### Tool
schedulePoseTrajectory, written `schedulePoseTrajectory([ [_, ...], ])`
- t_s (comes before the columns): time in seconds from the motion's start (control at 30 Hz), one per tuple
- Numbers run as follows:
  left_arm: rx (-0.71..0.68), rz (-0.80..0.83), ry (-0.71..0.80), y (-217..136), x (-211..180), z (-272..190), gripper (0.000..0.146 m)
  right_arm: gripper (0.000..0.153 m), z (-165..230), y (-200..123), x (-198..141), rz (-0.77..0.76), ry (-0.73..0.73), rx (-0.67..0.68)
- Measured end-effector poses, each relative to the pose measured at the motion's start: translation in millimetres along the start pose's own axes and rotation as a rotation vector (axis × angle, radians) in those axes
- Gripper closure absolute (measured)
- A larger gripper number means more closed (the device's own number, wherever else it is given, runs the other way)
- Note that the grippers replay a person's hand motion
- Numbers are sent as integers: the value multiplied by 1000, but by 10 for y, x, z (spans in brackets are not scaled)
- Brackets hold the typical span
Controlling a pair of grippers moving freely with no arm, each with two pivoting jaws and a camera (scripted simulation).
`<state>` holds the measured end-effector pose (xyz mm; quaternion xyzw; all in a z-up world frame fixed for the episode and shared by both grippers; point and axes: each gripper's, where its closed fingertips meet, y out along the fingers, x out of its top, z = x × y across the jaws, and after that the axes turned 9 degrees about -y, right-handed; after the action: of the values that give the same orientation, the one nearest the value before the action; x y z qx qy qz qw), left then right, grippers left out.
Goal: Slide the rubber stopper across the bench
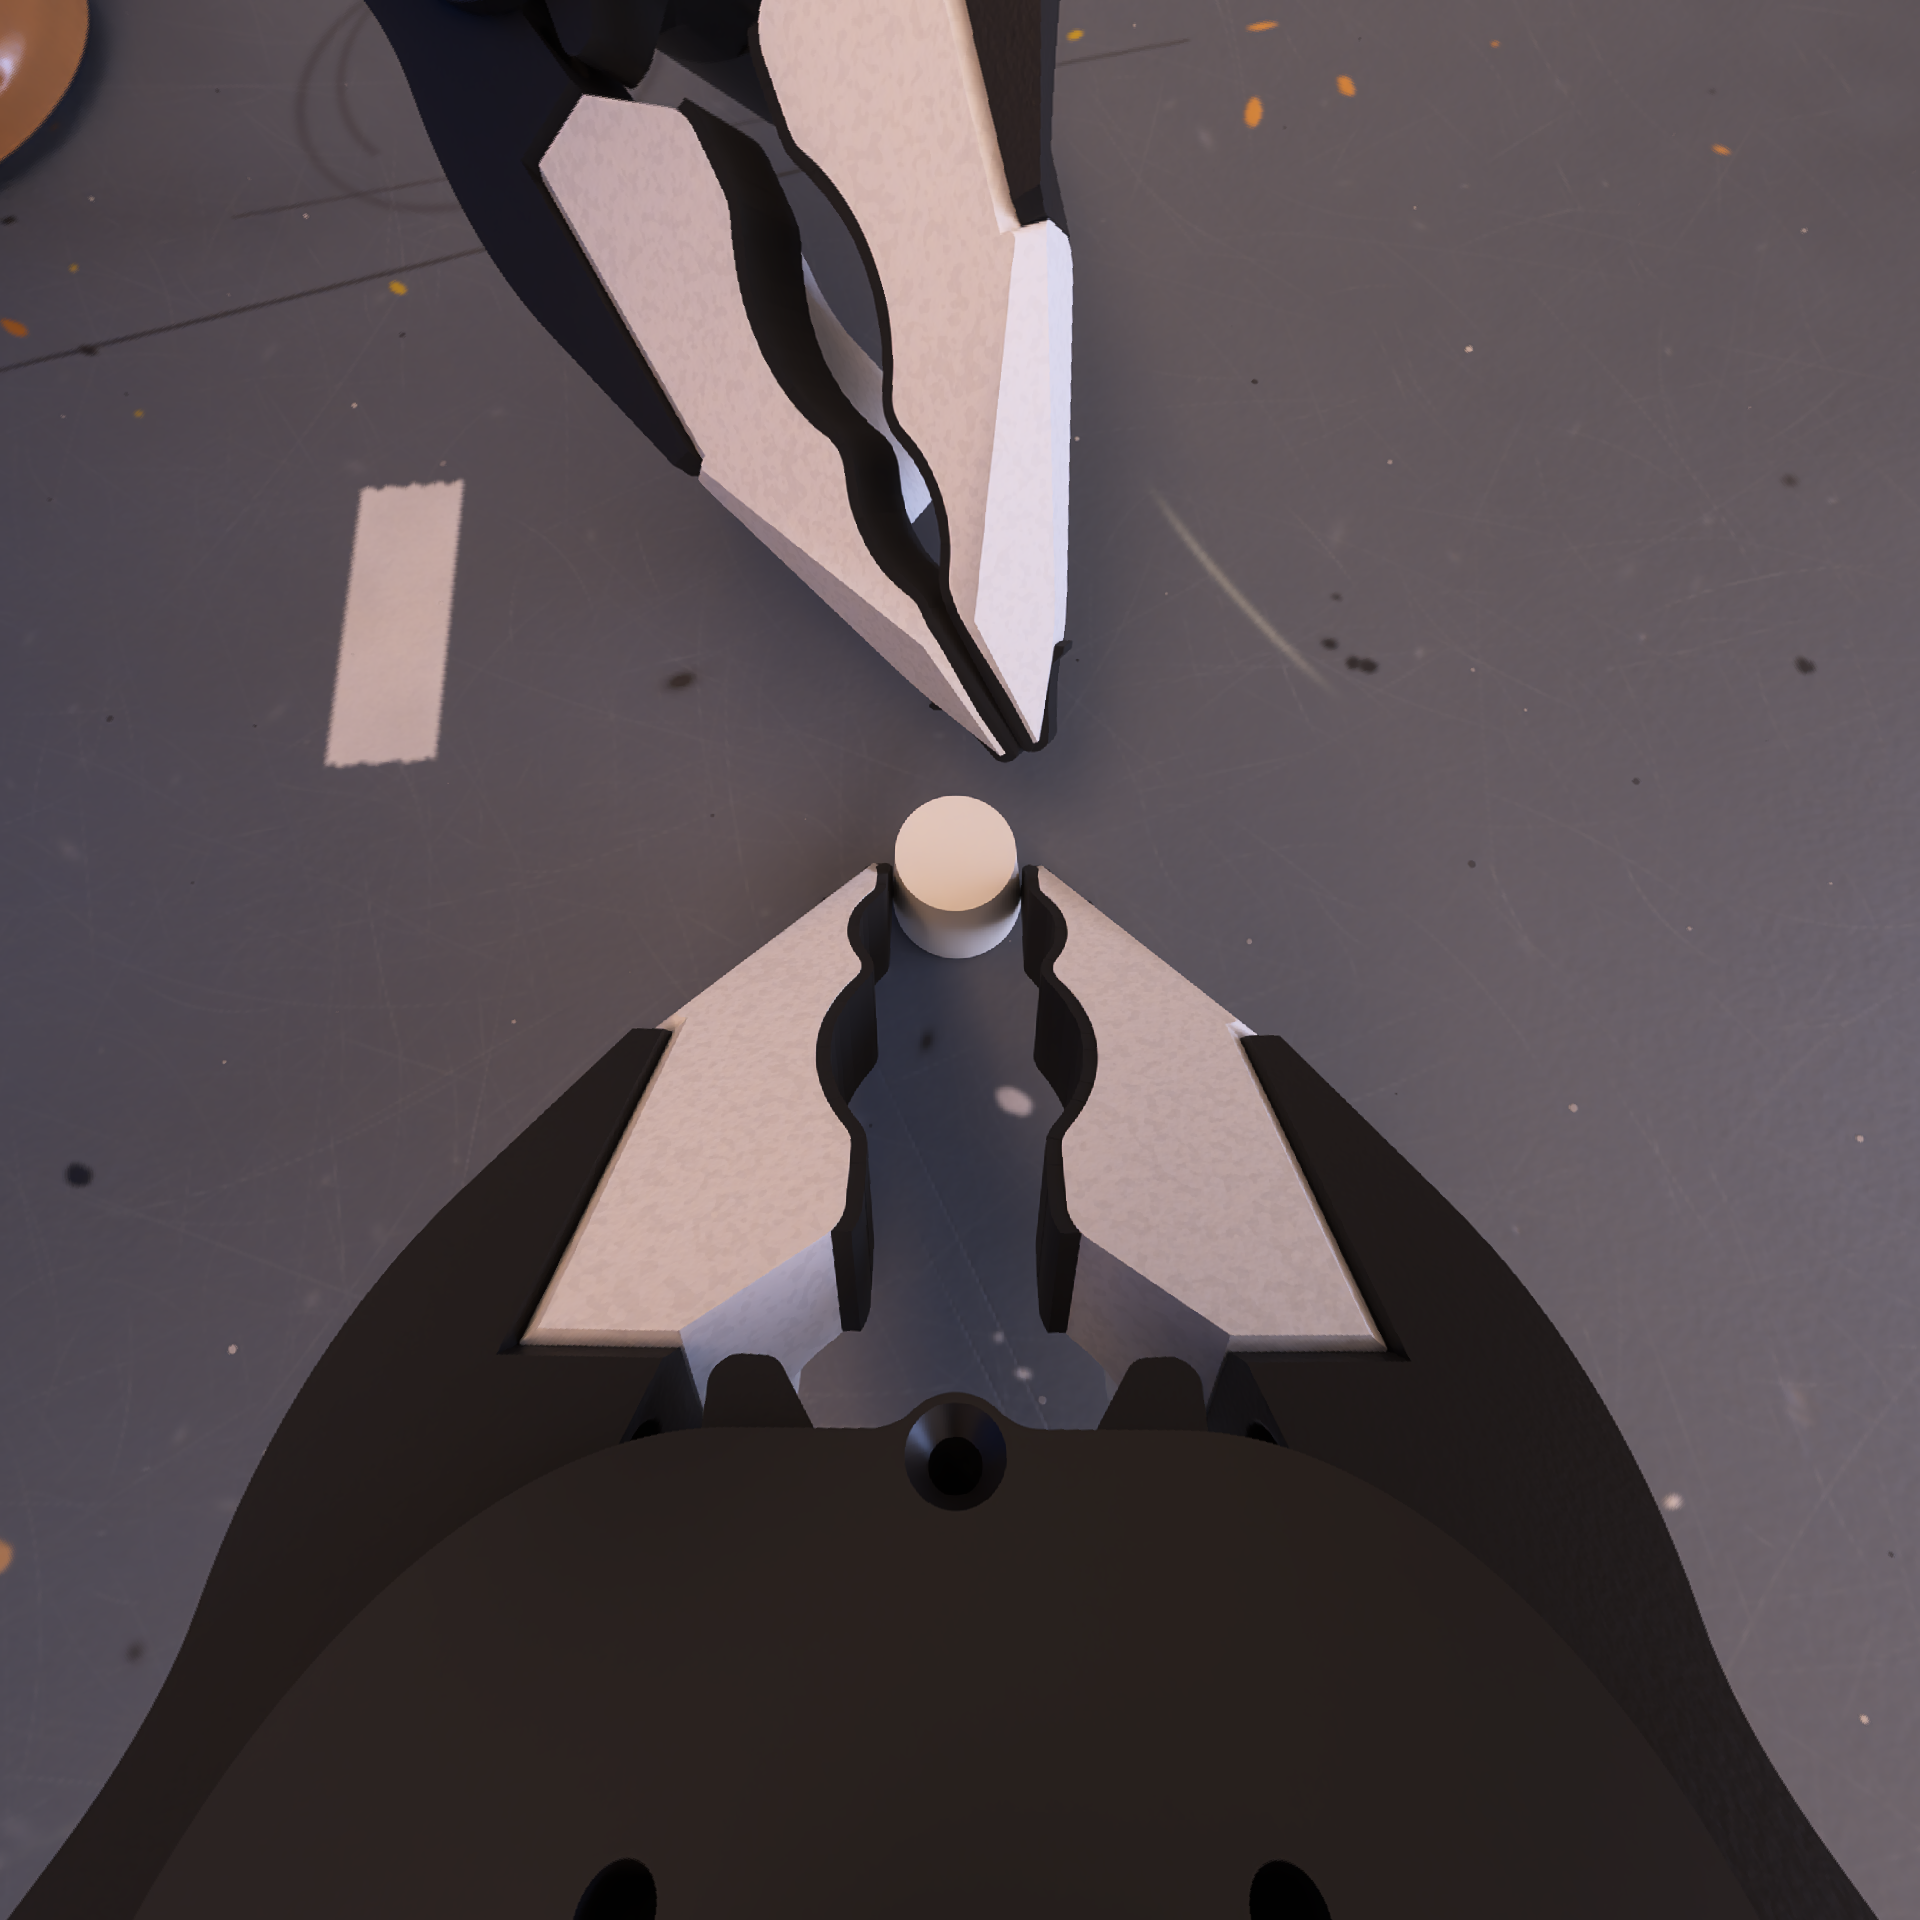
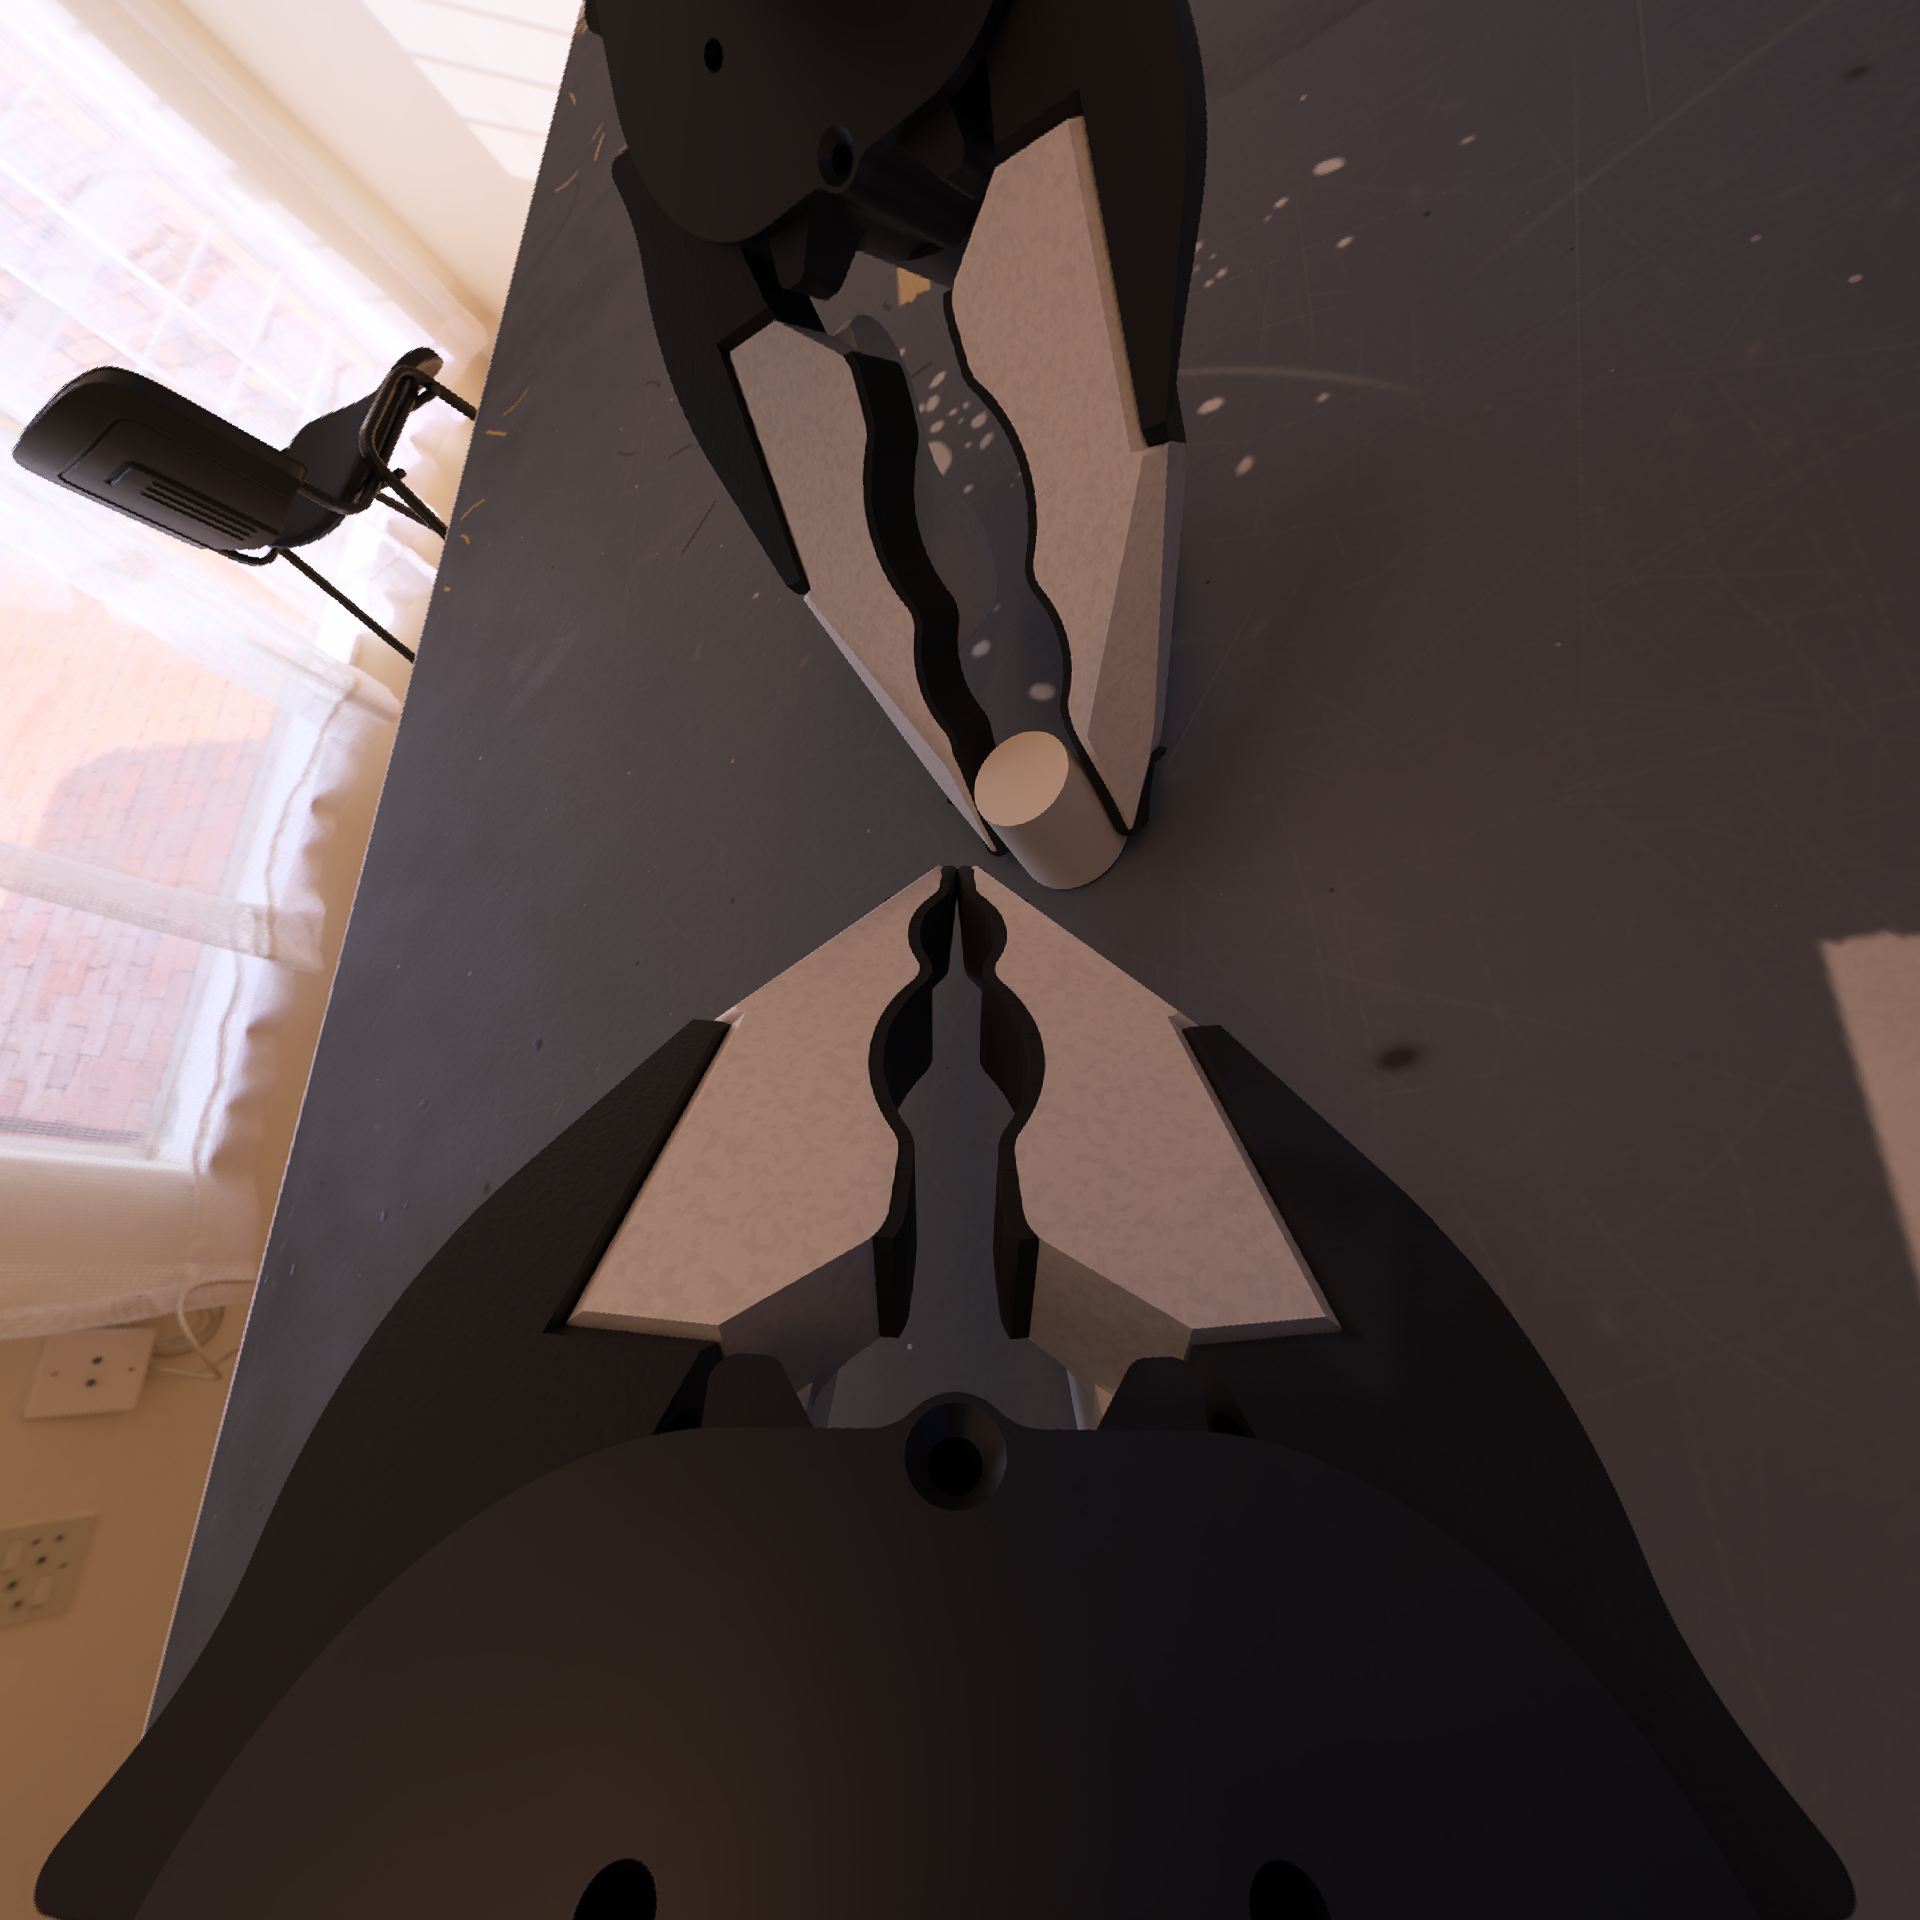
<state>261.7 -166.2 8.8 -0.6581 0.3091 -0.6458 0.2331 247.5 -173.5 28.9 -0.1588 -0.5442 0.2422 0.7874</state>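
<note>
Left claw pinching rubber stopper, right claw closed

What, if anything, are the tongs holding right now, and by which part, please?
The left tongs hold the upright rubber stopper by its side wall, between the fingertips. The right tongs are shut on nothing.

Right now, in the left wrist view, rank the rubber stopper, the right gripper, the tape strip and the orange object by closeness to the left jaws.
1. Rubber stopper: between the left gripper's tips.
2. Right gripper: shut, just beyond the stopper.
3. Tape strip: flat on the bench, left.
4. Orange object: far top-left corner.
</note>
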Motion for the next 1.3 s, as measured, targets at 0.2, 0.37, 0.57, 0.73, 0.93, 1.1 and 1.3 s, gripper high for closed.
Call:
schedulePoseTrajectory([
  [0.2, 0, 0, 1, 5, 6, 5, 121, 153, 7, -35, 37, -33, 8, 14],
  [0.37, -3, 1, 3, 8, 8, 6, 121, 153, -22, -76, 59, -63, 31, 13],
  [0.57, -10, 2, 6, 10, 10, 6, 121, 153, -61, -66, 19, -28, 63, 32],
  [0.73, -12, 0, 4, 11, 11, 6, 121, 153, -80, -66, 18, -12, 82, 65],
  [0.93, -17, 1, 9, 12, 13, 6, 121, 153, -93, -117, 40, -32, 113, 125],
  [1.1, -26, 5, 22, 14, 15, 5, 121, 153, -107, -92, 5, 20, 117, 154],
  [1.3, -31, 8, 24, 16, 16, 5, 121, 153, -104, -84, -6, 36, 132, 170],
])
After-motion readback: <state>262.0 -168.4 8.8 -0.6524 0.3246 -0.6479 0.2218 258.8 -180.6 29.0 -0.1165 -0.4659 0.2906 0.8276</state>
